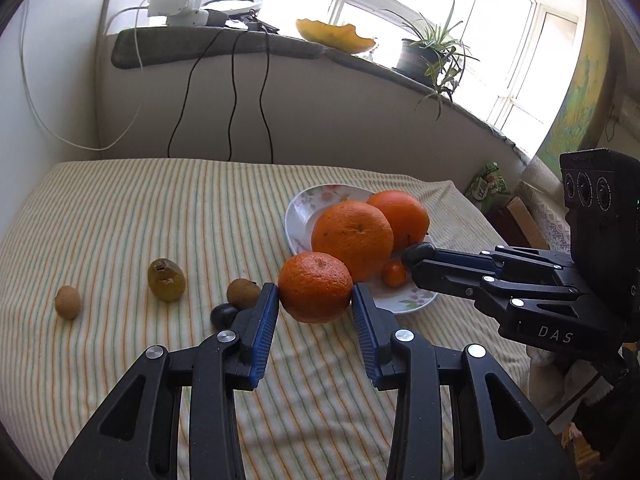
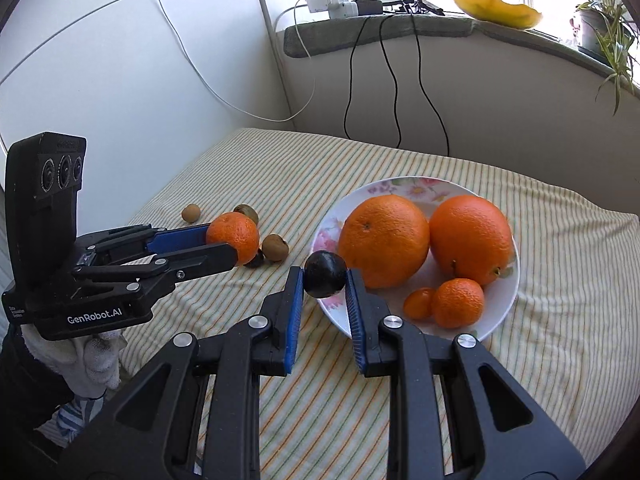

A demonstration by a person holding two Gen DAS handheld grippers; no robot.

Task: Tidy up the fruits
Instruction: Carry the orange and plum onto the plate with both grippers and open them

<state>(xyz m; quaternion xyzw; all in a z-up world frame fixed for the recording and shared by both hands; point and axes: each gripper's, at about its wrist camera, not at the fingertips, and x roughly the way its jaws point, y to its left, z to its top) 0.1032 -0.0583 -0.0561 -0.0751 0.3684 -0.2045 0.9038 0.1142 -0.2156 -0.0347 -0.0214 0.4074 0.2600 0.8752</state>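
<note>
My left gripper (image 1: 315, 300) is shut on a tangerine (image 1: 314, 286), held above the striped cloth just left of the flowered plate (image 1: 304, 216); the right wrist view shows this gripper (image 2: 234, 242) and tangerine (image 2: 232, 236) from the side. My right gripper (image 2: 324, 280) is shut on a small dark round fruit (image 2: 325, 274) at the plate's near-left rim (image 2: 400, 188). On the plate lie two big oranges (image 2: 384, 240) (image 2: 472, 238), a small tangerine (image 2: 457, 302) and a kumquat (image 2: 419, 303). In the left wrist view the right gripper (image 1: 418, 254) reaches in over the plate.
Loose on the cloth left of the plate lie a greenish fruit (image 1: 167, 280), a small tan fruit (image 1: 67, 301), a brown fruit (image 1: 243, 293) and a dark one (image 1: 224, 315). Cables hang from the windowsill (image 1: 224, 44) behind. A gloved hand (image 2: 100, 356) holds the left gripper.
</note>
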